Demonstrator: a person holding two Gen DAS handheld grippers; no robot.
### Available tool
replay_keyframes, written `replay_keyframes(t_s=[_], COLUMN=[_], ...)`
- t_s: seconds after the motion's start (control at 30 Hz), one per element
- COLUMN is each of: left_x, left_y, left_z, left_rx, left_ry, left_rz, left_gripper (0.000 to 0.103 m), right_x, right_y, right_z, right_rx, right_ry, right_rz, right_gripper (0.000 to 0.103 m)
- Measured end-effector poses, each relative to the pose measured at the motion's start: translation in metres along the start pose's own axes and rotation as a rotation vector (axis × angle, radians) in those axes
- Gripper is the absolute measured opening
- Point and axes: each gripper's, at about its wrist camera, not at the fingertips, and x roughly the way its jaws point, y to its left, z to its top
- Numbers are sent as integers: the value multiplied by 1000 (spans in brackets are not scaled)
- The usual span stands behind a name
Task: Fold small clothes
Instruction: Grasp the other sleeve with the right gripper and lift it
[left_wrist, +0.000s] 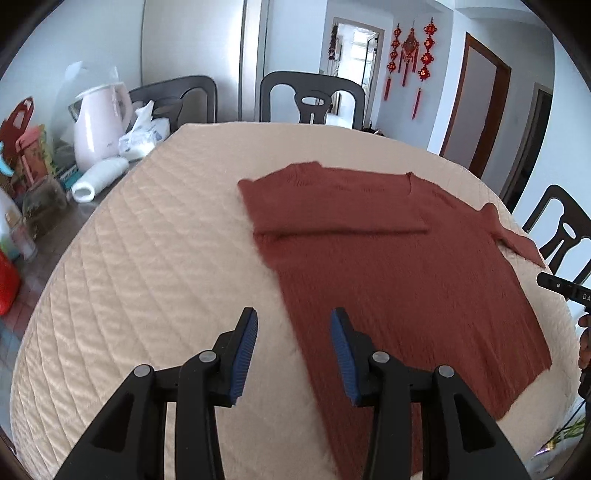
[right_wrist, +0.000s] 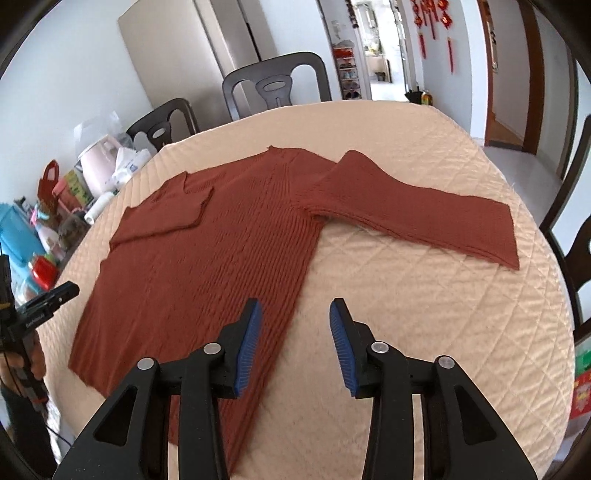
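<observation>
Sweater, rust-red and ribbed, lies flat on the quilted cream cover in the middle of the frame, neck toward the top, hem toward the bottom, so its long axis runs away from the cameras. One sleeve is already folded across the chest at upper left in the right wrist view; the other sleeve is stretched out to the right, well clear of the body. The right tongs hover with blue pads apart and nothing between them, straddling the sweater's right side edge low in the frame, the outstretched sleeve up and to the right of them. The left tongs are spread too and empty, sitting over the sweater's left edge at the bottom of their own view. That puts the right hand nearer the loose sleeve, and my guess is that's the next piece to bring in across the body. The cover drapes a round table; at upper left sit a pink kettle, a white roll and assorted clutter. Dark chairs ring the far side, with red knot ornaments hanging on the pale wall beyond.
</observation>
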Motion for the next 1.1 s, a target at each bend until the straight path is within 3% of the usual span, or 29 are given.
replay_keyframes(t_s=[0.27,0.57,0.8,0.97,1.1], left_x=[24,51,55,56,57], left_y=[-17,-22,-22,-26,-30], left_z=[22,18,15,15,14], left_rx=[40,56,49,66,89], left_ry=[-1,62,86,96,101], left_rz=[-39,-93,-131,-133,-120], left_gripper=[44,46,56,63,65], right_x=[5,10,18,18,17], right_y=[-17,-61,-101,-128,-141], right_z=[2,12,20,21,28], right_rx=[79,308,484,622,676], right_ry=[9,-27,-40,-91,-134], right_rz=[-10,-32,-29,35,11], right_gripper=[43,43,43,43,43])
